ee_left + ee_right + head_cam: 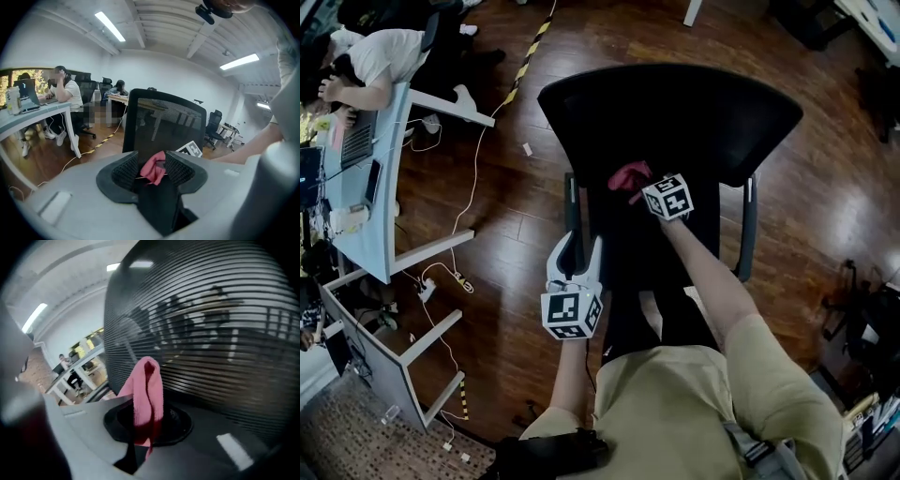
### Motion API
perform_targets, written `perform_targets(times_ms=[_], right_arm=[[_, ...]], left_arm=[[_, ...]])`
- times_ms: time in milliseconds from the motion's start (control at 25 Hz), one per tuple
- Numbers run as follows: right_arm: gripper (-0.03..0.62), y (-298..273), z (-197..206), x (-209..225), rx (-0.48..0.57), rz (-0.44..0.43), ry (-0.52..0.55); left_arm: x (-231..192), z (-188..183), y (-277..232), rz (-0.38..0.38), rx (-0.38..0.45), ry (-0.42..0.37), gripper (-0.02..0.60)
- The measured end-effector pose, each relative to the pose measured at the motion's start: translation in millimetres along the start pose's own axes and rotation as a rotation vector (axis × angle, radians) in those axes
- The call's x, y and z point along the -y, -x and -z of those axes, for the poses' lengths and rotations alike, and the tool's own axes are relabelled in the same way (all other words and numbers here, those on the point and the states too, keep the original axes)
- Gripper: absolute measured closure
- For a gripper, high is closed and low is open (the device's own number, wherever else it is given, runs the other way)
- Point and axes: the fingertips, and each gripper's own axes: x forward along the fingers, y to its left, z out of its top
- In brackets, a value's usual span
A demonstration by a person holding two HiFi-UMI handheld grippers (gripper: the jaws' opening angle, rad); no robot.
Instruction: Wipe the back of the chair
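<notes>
- Holding the pink cloth [145,390] tight, the right gripper [146,425] has its jaws squeezed shut on the cloth's folded middle. A loose end sticks up in front of it.
- The chair back [211,329] is right in front of this gripper and very near the cloth. I cannot tell if they touch.
- The left gripper [152,171] has its jaws apart with nothing between them. The chair back is well ahead of it, and the right gripper is ahead and to its right.
- The cloth could slip out. A hard rub could drag it free, because the jaws pinch only a small part.
- The chair could turn or slide away when pushed, since nothing is holding it. The left gripper is not on it.
- The hard jaw tips could scrape the chair if the cloth folds out of the way.
- The chair back is black net with thin lines across it, and you can see through it. I think it will bend a little and catch at the cloth.
- Under both grippers is a shiny brown wood floor [511,159].
- Far to the left of the left gripper is a pale desk [366,192] where a person [375,56] sits.
- White cables [473,159] and a yellow and black tape strip [525,61] lie on the floor between that desk and the chair.
</notes>
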Motion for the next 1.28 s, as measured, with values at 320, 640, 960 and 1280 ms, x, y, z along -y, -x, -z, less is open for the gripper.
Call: perform_targets(times_ms=[320, 640, 960, 1280], right_arm=[[0.569, 159, 54, 166, 0.000, 0.444, -0.259], [0.572, 226, 74, 86, 0.176, 0.352, -0.376], [0.572, 349, 52, -80, 0.559, 0.120, -0.386], [0.576, 462, -5, -144, 0.780, 0.039, 0.020]], left_arm=[[23, -25, -10, 0.103, 0.018, -0.037, 0.407], [35, -57, 28, 0.178, 0.079, -0.074, 0.407], [75, -98, 66, 0.282, 0.221, -0.178, 0.407], [166, -80, 165, 0.177, 0.365, -0.237, 0.407]])
